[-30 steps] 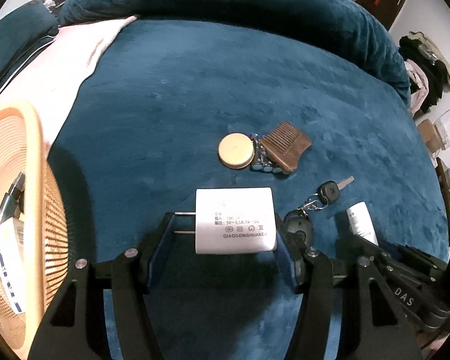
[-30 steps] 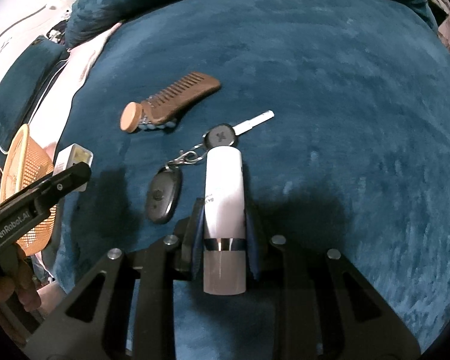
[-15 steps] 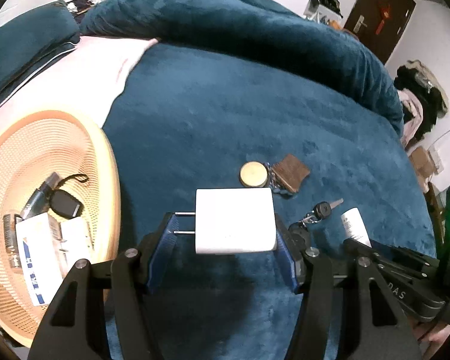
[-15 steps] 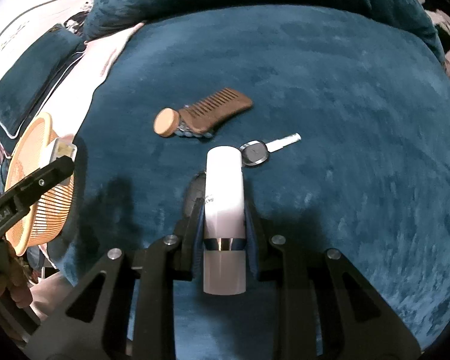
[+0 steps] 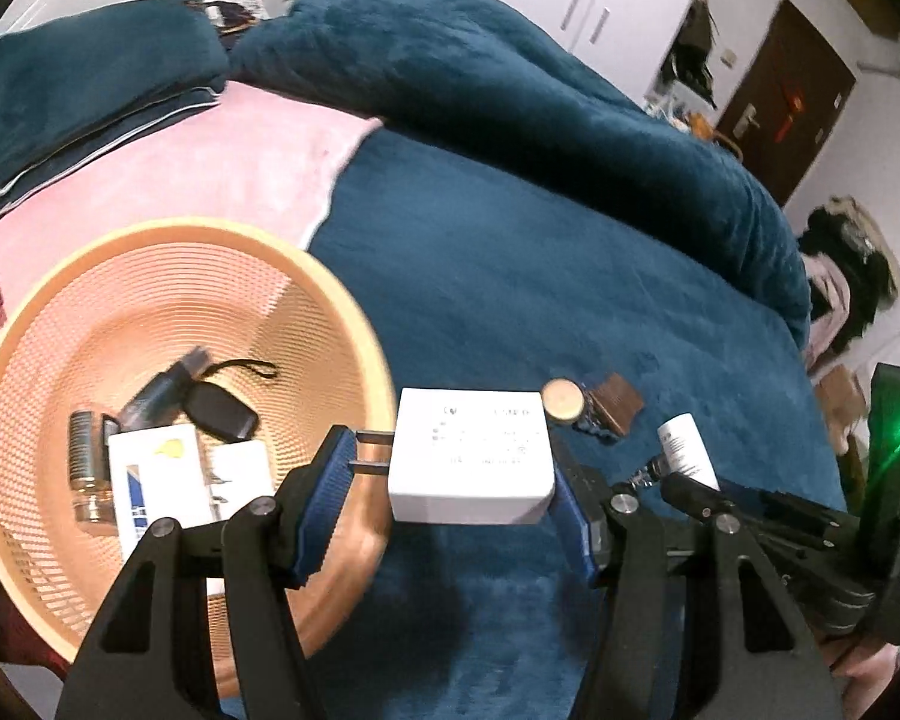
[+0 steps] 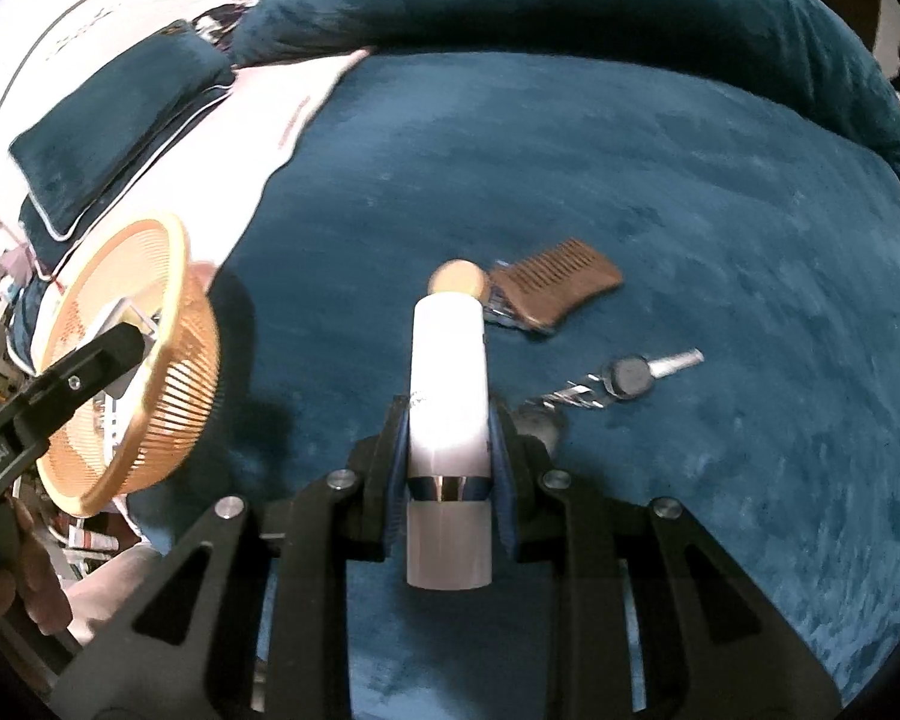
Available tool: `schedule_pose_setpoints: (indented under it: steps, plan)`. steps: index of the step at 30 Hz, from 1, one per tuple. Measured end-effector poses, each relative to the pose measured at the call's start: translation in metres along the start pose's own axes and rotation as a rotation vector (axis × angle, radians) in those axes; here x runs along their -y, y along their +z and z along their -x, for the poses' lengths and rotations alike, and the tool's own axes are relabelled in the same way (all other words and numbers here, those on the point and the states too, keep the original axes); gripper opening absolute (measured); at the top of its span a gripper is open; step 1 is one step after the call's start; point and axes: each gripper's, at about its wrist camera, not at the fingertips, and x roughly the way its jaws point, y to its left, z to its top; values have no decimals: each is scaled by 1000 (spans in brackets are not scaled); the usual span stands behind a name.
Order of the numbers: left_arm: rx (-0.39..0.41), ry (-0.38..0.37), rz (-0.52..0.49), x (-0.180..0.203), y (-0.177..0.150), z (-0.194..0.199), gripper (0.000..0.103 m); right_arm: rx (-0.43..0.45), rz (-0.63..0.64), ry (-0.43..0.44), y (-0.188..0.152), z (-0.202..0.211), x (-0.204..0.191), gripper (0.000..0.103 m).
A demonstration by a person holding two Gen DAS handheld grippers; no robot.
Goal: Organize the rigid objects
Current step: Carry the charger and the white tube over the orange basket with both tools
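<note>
The jaws of the left gripper (image 5: 456,474) are clamping a white charger (image 5: 471,456) by its sides, prongs pointing toward the orange basket (image 5: 330,294) and hanging just beside its rim. The jaws of the right gripper (image 6: 448,450) are pinching a white tube (image 6: 449,396) lengthwise, well apart from the basket. Inside the basket a black key fob (image 5: 219,411), a small bottle (image 5: 85,468) and a white box (image 5: 156,492) are lying together. Beyond the basket, on the blue bed (image 6: 660,180), a wooden comb (image 6: 555,288) and a key (image 6: 648,375) are resting
</note>
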Motion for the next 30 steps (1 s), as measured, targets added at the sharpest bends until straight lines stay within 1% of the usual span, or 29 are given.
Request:
schedule_pose_setpoints:
  steps: [8, 11, 13, 17, 21, 24, 30]
  plan:
    - [25, 25, 90, -42, 4, 12, 63, 7, 86, 36, 11, -9, -48, 25]
    - [33, 53, 106, -56, 7, 17, 63, 6, 110, 50, 14, -13, -64, 25]
    - [39, 85, 111, -67, 10, 20, 63, 5, 123, 61, 17, -15, -75, 25]
    - [36, 112, 160, -92, 14, 21, 63, 0, 139, 95, 22, -19, -91, 25]
    - [29, 124, 212, -112, 16, 17, 63, 4, 164, 110, 28, -23, -108, 25]
    - [32, 147, 238, -126, 19, 15, 63, 3, 182, 122, 31, -27, -121, 25]
    - [35, 153, 291, -148, 22, 14, 63, 2, 204, 141, 35, -34, -137, 25]
